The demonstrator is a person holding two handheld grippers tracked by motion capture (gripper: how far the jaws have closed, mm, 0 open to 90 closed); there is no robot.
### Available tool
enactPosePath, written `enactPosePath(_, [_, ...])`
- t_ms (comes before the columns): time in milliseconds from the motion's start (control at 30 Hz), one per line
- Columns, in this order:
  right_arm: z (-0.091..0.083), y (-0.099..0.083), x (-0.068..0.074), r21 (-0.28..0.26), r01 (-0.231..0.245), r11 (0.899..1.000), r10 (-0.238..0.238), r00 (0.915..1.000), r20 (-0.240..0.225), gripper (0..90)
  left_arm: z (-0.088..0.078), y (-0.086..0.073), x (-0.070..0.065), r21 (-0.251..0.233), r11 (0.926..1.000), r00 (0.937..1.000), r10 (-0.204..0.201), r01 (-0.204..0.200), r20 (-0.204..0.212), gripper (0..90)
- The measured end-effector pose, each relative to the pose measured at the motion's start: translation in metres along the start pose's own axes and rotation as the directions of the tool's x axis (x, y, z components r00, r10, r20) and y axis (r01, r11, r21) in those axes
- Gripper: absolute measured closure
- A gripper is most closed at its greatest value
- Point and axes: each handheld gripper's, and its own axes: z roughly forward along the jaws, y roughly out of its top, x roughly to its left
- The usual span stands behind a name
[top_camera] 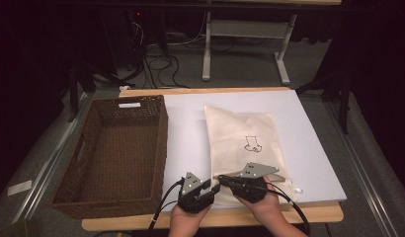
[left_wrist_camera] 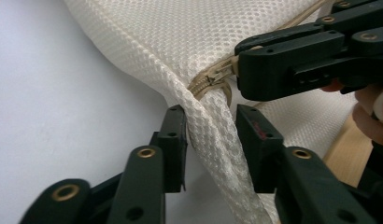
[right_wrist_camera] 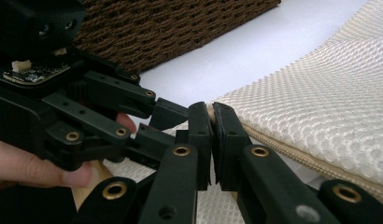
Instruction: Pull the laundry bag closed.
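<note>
On the white table (top_camera: 185,128), right gripper (top_camera: 224,180) pinches the mesh bag's (top_camera: 242,138) zipper pull (left_wrist_camera: 216,74); left gripper (left_wrist_camera: 210,135) (jaws apart) straddles its corner

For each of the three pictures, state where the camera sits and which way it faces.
High view: above the person's side, facing forward and down on basket, mesh bag, both hands.
Left gripper view: on the left claw, facing the bag's corner and zipper pull.
Right gripper view: on the right claw, shut at the zipper, facing the basket.
Shared: both gripper views show the other claw.
</note>
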Motion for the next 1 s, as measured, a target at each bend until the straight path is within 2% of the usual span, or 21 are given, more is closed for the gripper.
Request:
enactPosePath(100, [0.0006,-0.0006,-0.0001,0.003,0.007,1.000,-0.007,1.0000,-0.003,88.0,-0.0006,-0.0004,-0.0010,0.016,0.9989,0.9980,0.045,-0.044,-0.046,81.8])
enactPosePath(133, [0.0010,-0.0009,0.0001,0.008,0.000,1.000,0.000,1.0000,-0.007,88.0,-0.0009,0.0000,-0.0008,0.019,0.9989,0.9978,0.044,-0.043,-0.050,83.2])
enactPosePath(300, [-0.0001,-0.0019,-0.0004,0.010,0.006,1.000,-0.006,1.0000,-0.006,88.1,-0.0044,0.0022,-0.0021,0.011,0.9992,0.9980,0.038,-0.038,-0.050,84.9])
enactPosePath(367, [-0.0007,-0.0020,-0.0008,0.005,-0.011,1.000,0.011,0.9999,-0.009,88.1,-0.0063,0.0027,-0.0040,0.000,0.9982,0.9964,0.059,-0.060,-0.060,85.4])
enactPosePath(400, [-0.0021,-0.0021,-0.0033,0.004,-0.025,1.000,0.025,0.9996,-0.010,88.3,-0.0071,0.0032,-0.0050,-0.005,0.9980,0.9962,0.062,-0.063,-0.062,85.6])
enactPosePath(567, [-0.0029,-0.0033,-0.0059,0.011,-0.032,0.999,0.032,0.9995,-0.002,88.5,-0.0086,0.0047,-0.0080,-0.010,0.9977,0.9957,0.066,-0.067,-0.065,86.1])
enactPosePath(700, [-0.0029,-0.0042,-0.0094,0.009,-0.074,0.997,0.075,0.9968,-0.029,88.5,-0.0083,0.0048,-0.0058,-0.005,0.9994,0.9986,0.033,-0.034,-0.041,84.1])
enactPosePath(733, [-0.0034,-0.0040,-0.0075,0.011,-0.057,0.998,0.058,0.9981,-0.021,88.4,-0.0083,0.0045,-0.0050,-0.011,0.9995,0.9991,0.028,-0.028,-0.033,79.9])
enactPosePath(867, [-0.0037,-0.0039,-0.0051,0.014,-0.036,0.999,0.036,0.9993,-0.010,88.4,-0.0101,0.0044,-0.0015,-0.037,0.9993,0.9999,0.010,-0.010,-0.005,75.1])
enactPosePath(1000, [-0.0021,-0.0042,-0.0057,0.017,-0.032,0.999,0.032,0.9995,0.000,88.3,-0.0095,0.0049,0.0009,-0.036,0.9994,1.0000,0.003,-0.003,-0.003,70.0])
